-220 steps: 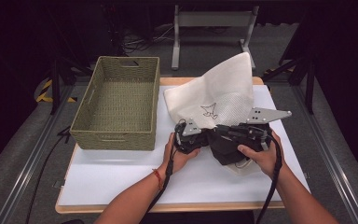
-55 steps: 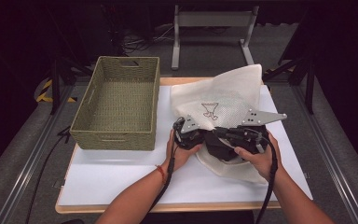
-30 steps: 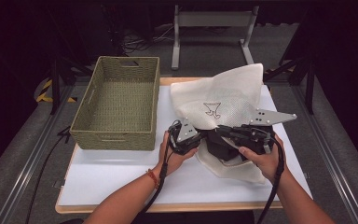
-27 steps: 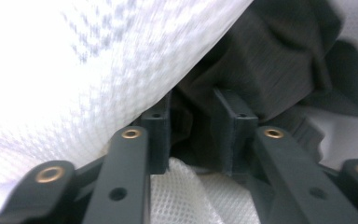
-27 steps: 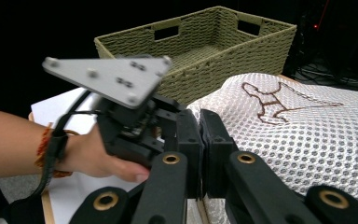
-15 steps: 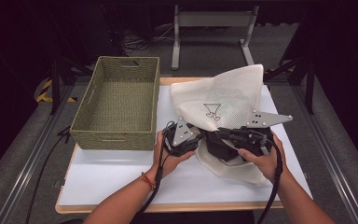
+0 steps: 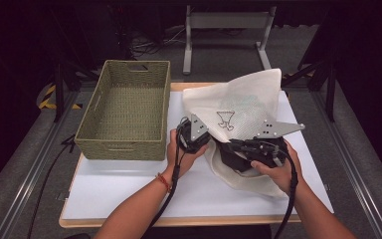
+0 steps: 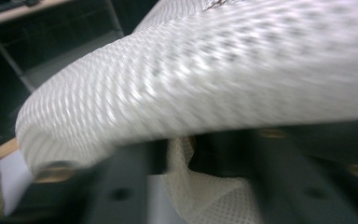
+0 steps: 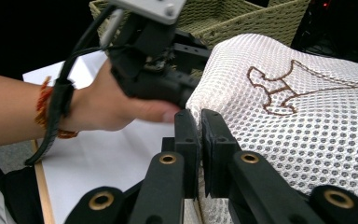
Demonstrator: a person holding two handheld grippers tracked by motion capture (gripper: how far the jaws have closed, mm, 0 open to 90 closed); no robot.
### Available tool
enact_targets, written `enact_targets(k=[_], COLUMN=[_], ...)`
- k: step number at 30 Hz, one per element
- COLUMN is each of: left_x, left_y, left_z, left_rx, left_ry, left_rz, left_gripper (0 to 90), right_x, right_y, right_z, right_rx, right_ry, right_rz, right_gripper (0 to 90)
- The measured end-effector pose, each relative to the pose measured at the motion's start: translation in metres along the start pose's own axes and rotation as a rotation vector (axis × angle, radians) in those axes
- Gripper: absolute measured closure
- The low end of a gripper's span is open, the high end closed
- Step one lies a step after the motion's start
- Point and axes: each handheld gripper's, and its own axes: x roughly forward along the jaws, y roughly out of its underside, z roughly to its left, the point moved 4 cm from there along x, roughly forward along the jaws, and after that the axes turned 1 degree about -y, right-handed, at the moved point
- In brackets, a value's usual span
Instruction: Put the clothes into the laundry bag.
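White mesh bag (image 7: pixel 238 107) on table (image 7: pixel 129 189), right of basket (image 7: pixel 124 112), being folded. Right gripper (image 9: pixel 200 122) clamped on bag edge. Left gripper (image 7: pixel 195 133) jaws just closing, seemingly on fabric; view blurred. Next: fold pulled flat, hem aligned.

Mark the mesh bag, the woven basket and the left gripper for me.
mesh bag (image 7: pixel 243 102): high view, on its raised upper panel beside the stitched figure.
woven basket (image 7: pixel 120 148): high view, on its near outer wall.
left gripper (image 7: pixel 195 133): high view, on the grey plate atop its body.
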Motion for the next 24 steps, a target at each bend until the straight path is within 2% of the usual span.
enact_targets(k=[1, 2, 3, 4, 6, 7, 9, 12, 13, 14, 15, 16, 17, 18, 19, 20, 21, 22, 23, 24], left_x=[0.000, -0.001, -0.003, -0.005, -0.015, -0.020, -0.027, -0.037, -0.039, -0.040, -0.040, -0.037, -0.035, -0.032, -0.029, -0.026, -0.023, -0.019, -0.019, -0.008], left_y=[0.000, 0.000, 0.000, 0.000, -0.002, -0.001, 0.001, 0.009, 0.013, 0.017, 0.021, 0.026, 0.030, 0.032, 0.034, 0.036, 0.038, 0.039, 0.039, 0.045], left_z=[0.006, 0.010, 0.010, 0.010, 0.008, 0.007, 0.006, 0.003, 0.000, -0.002, -0.005, -0.008, -0.010, -0.011, -0.012, -0.014, -0.018, -0.020, -0.020, -0.021], left_rx=[-0.006, -0.029, -0.031, -0.011, 0.028, 0.059, 0.094, 0.075, 0.059, 0.051, 0.045, 0.036, 0.014, -0.009, -0.014, -0.012, 0.012, 0.046, 0.046, 0.022], left_ry=[-0.002, 0.019, 0.018, 0.010, 0.033, 0.044, 0.056, 0.105, 0.126, 0.146, 0.165, 0.170, 0.192, 0.201, 0.214, 0.240, 0.245, 0.208, 0.208, 0.225], left_rz=[-0.006, -0.014, -0.012, -0.002, 0.009, 0.023, 0.060, 0.059, 0.060, 0.068, 0.092, 0.127, 0.142, 0.153, 0.170, 0.181, 0.192, 0.211, 0.211, 0.265], left_gripper=[90.0, 90.0, 90.0, 90.0, 90.0, 90.0, 90.0, 90.0, 89.6, 78.2, 71.1, 65.6, 62.5, 57.2, 52.6, 46.4, 44.0, 39.2, 34.8, 33.0], right_x=[0.000, -0.001, -0.001, -0.001, -0.003, -0.004, -0.006, -0.008, -0.008, -0.008, -0.007, -0.006, -0.003, -0.002, 0.000, 0.002, 0.003, 0.004, 0.005, 0.005], right_y=[0.000, -0.001, -0.001, -0.001, -0.002, -0.002, -0.004, -0.006, -0.007, -0.008, -0.010, -0.010, -0.011, -0.011, -0.010, -0.009, -0.008, -0.007, -0.006, -0.005], right_z=[-0.001, -0.001, -0.002, -0.002, -0.005, -0.006, -0.009, -0.015, -0.017, -0.019, -0.020, -0.021, -0.022, -0.022, -0.021, -0.019, -0.018, -0.017, -0.016, -0.016], right_rx=[-0.002, 0.003, 0.000, -0.014, -0.030, -0.014, -0.009, 0.012, -0.004, -0.021, -0.039, -0.049, -0.023, -0.008, -0.017, -0.017, -0.012, -0.016, -0.026, -0.030], right_ry=[0.009, 0.012, 0.024, 0.040, 0.091, 0.072, 0.091, 0.134, 0.154, 0.175, 0.210, 0.219, 0.177, 0.170, 0.168, 0.146, 0.134, 0.134, 0.134, 0.122], right_rz=[0.000, -0.009, -0.011, -0.006, -0.012, -0.026, -0.034, -0.063, -0.061, -0.063, -0.061, -0.056, -0.062, -0.061, -0.052, -0.044, -0.040, -0.031, -0.023, -0.021], right_gripper=[86.6, 86.6, 86.6, 86.4, 86.4, 86.2, 85.0, 85.1, 85.5, 86.2, 86.9, 87.0, 87.0, 87.0, 87.0, 86.9, 86.8, 86.7, 86.6, 86.4])
